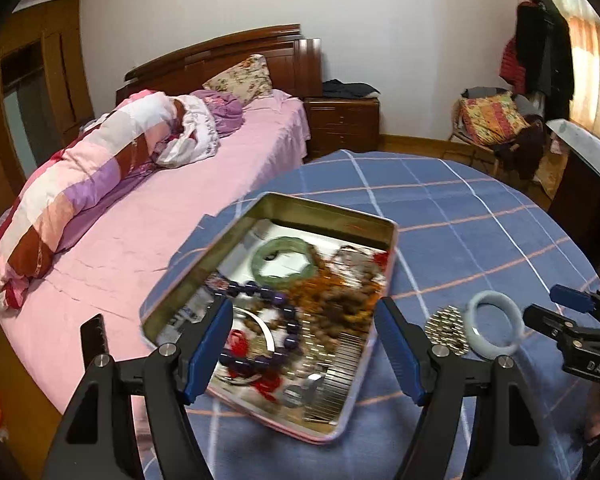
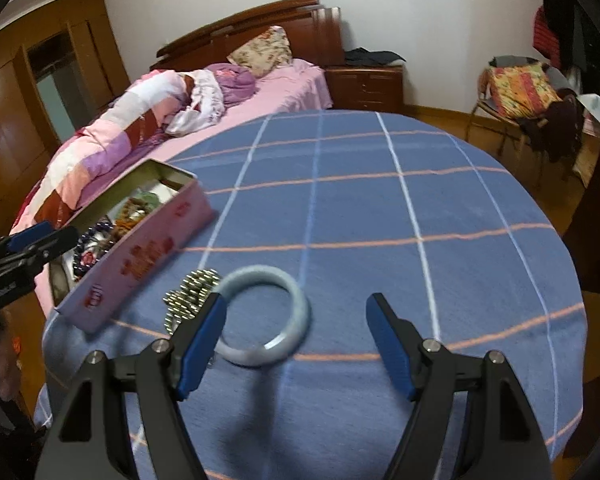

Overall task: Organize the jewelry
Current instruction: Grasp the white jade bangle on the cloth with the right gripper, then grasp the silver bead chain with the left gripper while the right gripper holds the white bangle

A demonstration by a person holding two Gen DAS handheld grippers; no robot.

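Left gripper (image 1: 304,350) hangs wide, empty, over the crammed tin (image 1: 332,216), easy to snag those beads; silver chain (image 2: 192,292) touches the pale bangle (image 2: 265,316); right gripper (image 2: 296,346), wide and empty, might drag both.

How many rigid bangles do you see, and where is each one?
2. A pale bangle lies on the blue cloth beside a silver piece. A green bangle lies in the tin. Others may be buried under beads.
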